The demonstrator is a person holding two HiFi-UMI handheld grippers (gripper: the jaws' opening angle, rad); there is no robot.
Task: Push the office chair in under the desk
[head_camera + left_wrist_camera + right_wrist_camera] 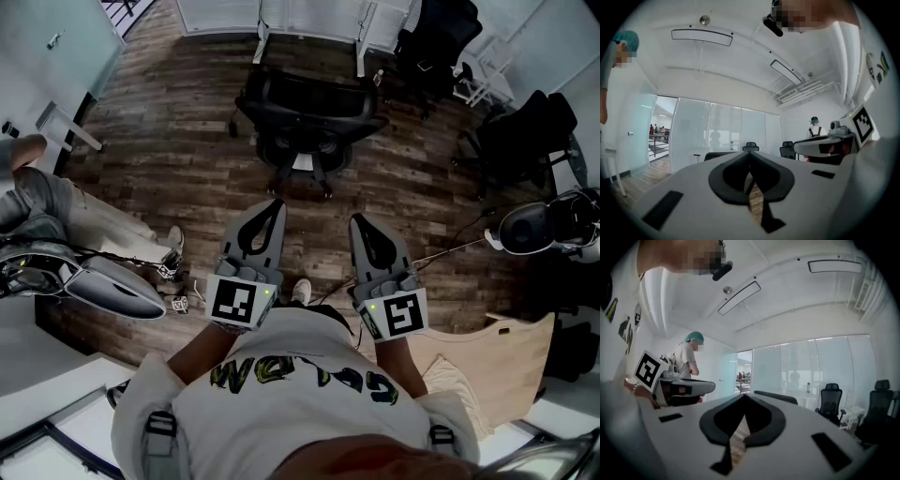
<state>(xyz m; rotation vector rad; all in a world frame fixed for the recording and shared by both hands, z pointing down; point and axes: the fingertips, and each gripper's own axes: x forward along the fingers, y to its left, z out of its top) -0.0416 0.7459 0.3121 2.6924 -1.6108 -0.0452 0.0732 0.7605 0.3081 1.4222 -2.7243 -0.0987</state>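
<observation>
A black office chair (309,117) stands on the wood floor just in front of a white desk (267,21) at the far side of the room, its back toward me. In the head view my left gripper (275,204) and right gripper (358,221) are held side by side close to my body, pointing at the chair and well short of it. Both have their jaws shut with nothing between them. The chair's backrest top (719,154) shows just beyond the left gripper (750,152), and the backrest top (776,397) also shows past the right gripper (744,395).
Two more black chairs (441,47) (525,141) stand at the right. A person (37,197) is at the left holding another gripper device (103,281). A pale wooden board (497,361) lies at my lower right. Cables run across the floor at the right.
</observation>
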